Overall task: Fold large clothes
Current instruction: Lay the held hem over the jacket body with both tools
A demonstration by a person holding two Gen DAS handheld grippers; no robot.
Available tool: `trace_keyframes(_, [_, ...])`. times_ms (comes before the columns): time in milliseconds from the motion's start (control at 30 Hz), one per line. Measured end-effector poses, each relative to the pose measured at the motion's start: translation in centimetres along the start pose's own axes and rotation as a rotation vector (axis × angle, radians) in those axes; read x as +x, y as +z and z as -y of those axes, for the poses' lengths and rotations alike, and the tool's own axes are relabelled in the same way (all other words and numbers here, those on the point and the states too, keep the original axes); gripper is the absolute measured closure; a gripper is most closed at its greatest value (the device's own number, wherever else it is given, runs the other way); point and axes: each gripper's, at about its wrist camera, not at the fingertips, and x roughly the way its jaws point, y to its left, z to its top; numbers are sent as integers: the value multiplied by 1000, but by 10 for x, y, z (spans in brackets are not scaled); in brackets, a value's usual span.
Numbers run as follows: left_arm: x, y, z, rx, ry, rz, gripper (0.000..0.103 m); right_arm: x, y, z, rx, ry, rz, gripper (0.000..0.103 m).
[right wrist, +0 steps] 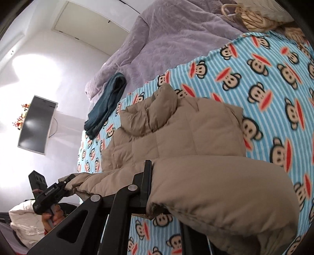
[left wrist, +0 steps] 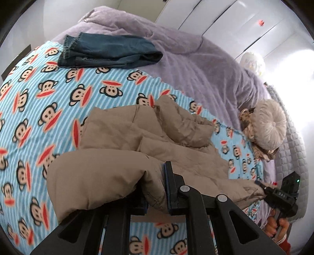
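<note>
A tan quilted puffer jacket (left wrist: 125, 137) lies on the blue striped monkey-print blanket (left wrist: 39, 109); it also shows in the right wrist view (right wrist: 186, 133). My left gripper (left wrist: 155, 188) is shut on one corner of the jacket's near hem, lifted off the bed. My right gripper (right wrist: 155, 192) is shut on the other corner of the hem, which drapes over its right finger. Each gripper shows in the other's view, the right one in the left wrist view (left wrist: 261, 185) and the left one in the right wrist view (right wrist: 65, 181), both clamped on the hem.
Folded blue jeans (left wrist: 109, 51) lie at the far edge of the blanket, partly on a lilac quilt (left wrist: 186, 58). A round beige cushion (left wrist: 268, 125) and a woven bag (right wrist: 253, 17) sit by the bed's head. A wall screen (right wrist: 37, 127) hangs beyond the foot.
</note>
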Motion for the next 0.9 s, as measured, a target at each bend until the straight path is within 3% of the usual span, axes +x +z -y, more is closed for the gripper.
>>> trace_keyframes(233, [74, 47, -14, 30, 43, -78, 88, 57, 50, 3, 29, -59, -61, 96])
trace_keyframes(467, [157, 69, -29, 85, 112, -114, 88, 136, 87, 43, 133, -93, -119, 96])
trace_keyframes(600, [175, 74, -33, 89, 111, -103, 88, 164, 87, 61, 169, -82, -111, 96])
trace_keyframes(700, [166, 72, -31, 95, 110, -87, 86, 166, 85, 69, 202, -55, -98, 96])
trace_keyframes(733, [161, 71, -29, 98, 107, -79, 83, 165, 85, 69, 206, -49, -96, 95])
trace_keyframes(800, [145, 67, -26, 109, 93, -54, 67, 155, 83, 65, 199, -45, -91, 92])
trace_keyframes(867, [127, 64, -22, 128, 92, -20, 31, 146, 84, 61, 184, -50, -91, 71])
trace_keyframes(900, [118, 62, -19, 142, 112, 9, 25, 140, 84, 58, 173, -53, -81, 62])
